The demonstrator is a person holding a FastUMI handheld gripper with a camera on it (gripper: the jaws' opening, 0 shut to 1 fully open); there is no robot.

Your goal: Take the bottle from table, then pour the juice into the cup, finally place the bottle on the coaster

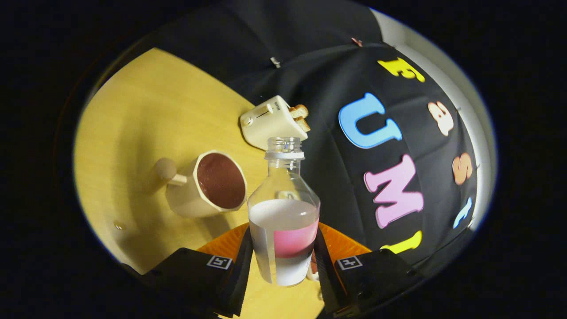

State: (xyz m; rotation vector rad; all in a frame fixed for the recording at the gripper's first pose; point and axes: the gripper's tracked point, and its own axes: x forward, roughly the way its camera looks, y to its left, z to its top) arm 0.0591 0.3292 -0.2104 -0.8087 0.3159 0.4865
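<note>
Bottle (283,208) clamped between tongs (283,261), cup (212,184) beyond

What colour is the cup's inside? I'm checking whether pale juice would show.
Dark reddish-brown inside the cream faceted cup, in the gripper view.

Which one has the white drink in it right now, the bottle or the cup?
The bottle, held between the gripper's two fingers, has the white drink up to about its middle. The cream cup beside it, with the round-knob handle, just shows a dark brown inside.

One bottle (283,208), one cup (208,185), one coaster (341,243), one toaster (269,120) — two toast slices (301,117).
</note>
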